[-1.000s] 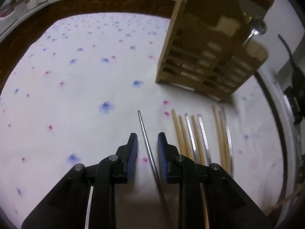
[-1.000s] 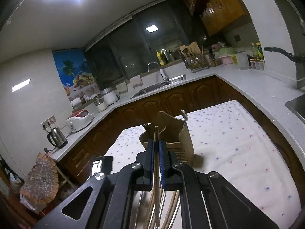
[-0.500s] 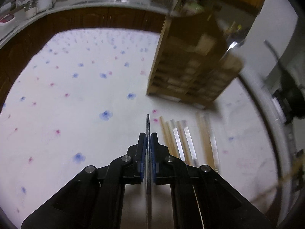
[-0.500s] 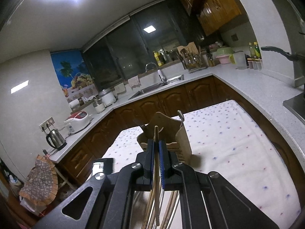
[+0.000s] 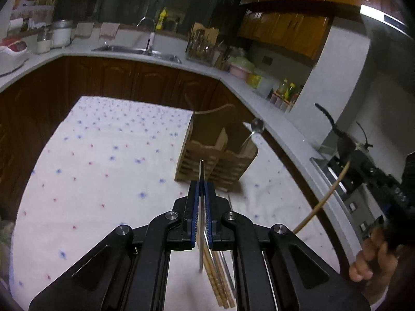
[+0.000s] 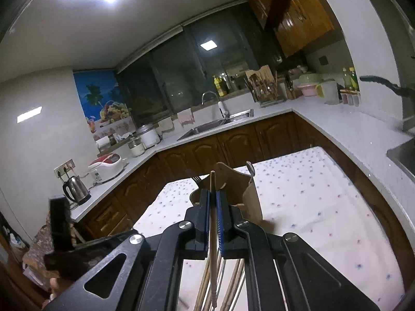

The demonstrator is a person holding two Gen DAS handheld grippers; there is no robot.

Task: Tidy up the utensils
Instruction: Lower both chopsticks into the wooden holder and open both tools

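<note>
Left wrist view shows a wooden holder [image 5: 216, 155] standing on the flowered tablecloth [image 5: 103, 168], with a metal spoon [image 5: 253, 131] rising bowl-up from its right compartment. Raised above the cloth, the left gripper [image 5: 201, 204] is clamped on a metal chopstick [image 5: 201, 173] whose long axis points forward at the holder. More chopsticks [image 5: 216, 280] lie on the cloth below. Right wrist view: the right gripper [image 6: 213, 215], tilted up, pinches a wooden chopstick [image 6: 212, 194], tip pointing forward and up before the holder [image 6: 251, 202].

Metal chopstick [image 5: 201, 178] and wooden chopstick [image 6: 212, 189] clamped, raised before slatted holder [image 5: 215, 160].
</note>
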